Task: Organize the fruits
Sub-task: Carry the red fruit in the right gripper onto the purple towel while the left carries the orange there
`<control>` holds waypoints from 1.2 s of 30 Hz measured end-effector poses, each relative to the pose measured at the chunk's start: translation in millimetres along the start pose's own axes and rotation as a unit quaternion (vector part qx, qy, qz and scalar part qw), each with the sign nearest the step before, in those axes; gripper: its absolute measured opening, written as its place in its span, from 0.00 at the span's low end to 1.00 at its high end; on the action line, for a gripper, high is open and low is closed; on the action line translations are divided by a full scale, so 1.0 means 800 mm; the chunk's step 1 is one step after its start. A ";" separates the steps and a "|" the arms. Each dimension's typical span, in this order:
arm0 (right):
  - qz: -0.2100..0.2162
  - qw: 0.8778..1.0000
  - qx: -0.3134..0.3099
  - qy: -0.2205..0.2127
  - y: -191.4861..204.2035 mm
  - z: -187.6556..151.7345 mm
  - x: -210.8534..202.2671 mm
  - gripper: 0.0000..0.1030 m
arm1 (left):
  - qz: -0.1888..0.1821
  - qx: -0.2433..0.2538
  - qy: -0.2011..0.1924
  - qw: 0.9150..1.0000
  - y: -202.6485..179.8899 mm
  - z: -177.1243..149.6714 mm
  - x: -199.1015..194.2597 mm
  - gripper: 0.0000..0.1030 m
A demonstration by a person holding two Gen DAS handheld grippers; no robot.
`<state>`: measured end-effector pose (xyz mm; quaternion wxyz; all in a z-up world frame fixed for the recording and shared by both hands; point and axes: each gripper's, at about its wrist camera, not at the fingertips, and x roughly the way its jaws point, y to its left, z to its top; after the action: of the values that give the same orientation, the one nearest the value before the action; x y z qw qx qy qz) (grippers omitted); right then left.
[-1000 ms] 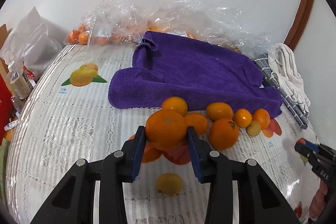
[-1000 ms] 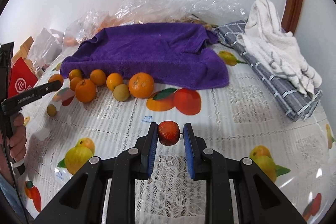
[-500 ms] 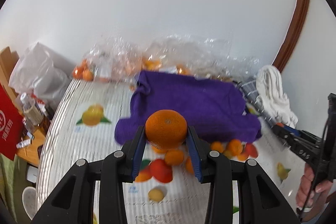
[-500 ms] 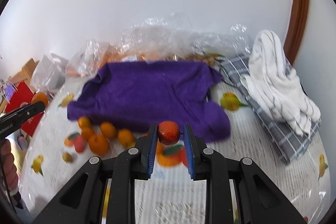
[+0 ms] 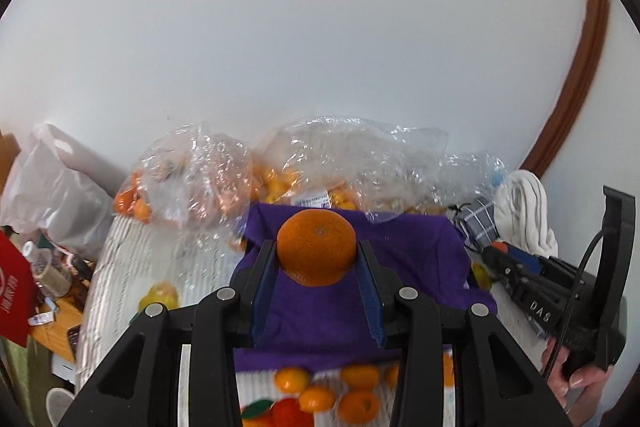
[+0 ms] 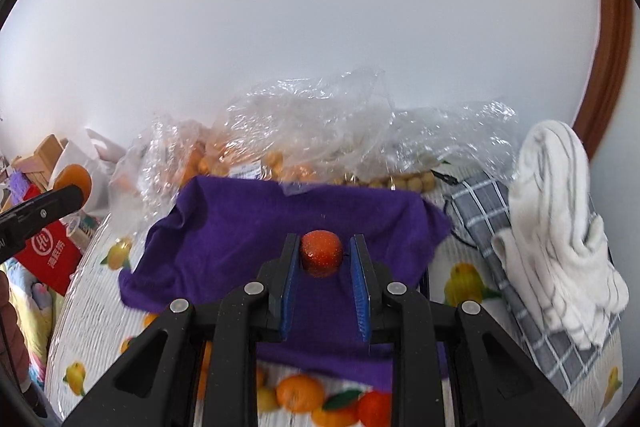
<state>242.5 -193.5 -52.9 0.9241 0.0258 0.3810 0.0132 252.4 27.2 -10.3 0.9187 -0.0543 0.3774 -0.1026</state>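
My left gripper (image 5: 317, 259) is shut on a large orange (image 5: 316, 246) and holds it in the air above the purple towel (image 5: 416, 259). My right gripper (image 6: 323, 259) is shut on a small red fruit (image 6: 321, 253), also held above the purple towel (image 6: 248, 227). Several loose oranges (image 5: 360, 403) lie on the tablecloth in front of the towel, and show in the right wrist view (image 6: 300, 393) too. The right gripper shows at the right of the left wrist view (image 5: 560, 299); the left gripper with its orange (image 6: 72, 179) shows at the left of the right wrist view.
Clear plastic bags of oranges (image 5: 192, 179) lie behind the towel against the white wall. A white striped towel (image 6: 560, 227) on a grey checked cloth (image 6: 488, 211) is at the right. A red box (image 6: 48, 251) and white bag (image 5: 52, 187) crowd the left edge.
Both grippers have risen and tilted up with their fruit still held. They now hang over the purple towel; the loose oranges have dropped to the bottom of both views.
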 end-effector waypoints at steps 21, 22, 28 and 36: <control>-0.010 0.998 0.002 0.069 -0.037 0.007 0.130 0.24 | 0.026 0.018 0.074 0.997 0.015 -0.017 0.143 0.36; -0.013 0.997 0.000 0.070 -0.039 0.006 0.131 0.24 | 0.025 0.016 0.077 0.997 0.015 -0.018 0.147 0.36; -0.006 0.997 -0.015 0.080 -0.045 0.003 0.139 0.24 | 0.031 0.010 0.092 0.995 0.019 -0.021 0.159 0.36; -0.001 0.991 -0.055 0.119 -0.030 -0.012 0.168 0.24 | 0.045 0.019 0.121 0.992 0.019 -0.030 0.177 0.36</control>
<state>331.0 -210.9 -155.3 0.8720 -0.0272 0.4874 0.0358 335.8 8.7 -126.9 0.8711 -0.0071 0.4855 -0.0742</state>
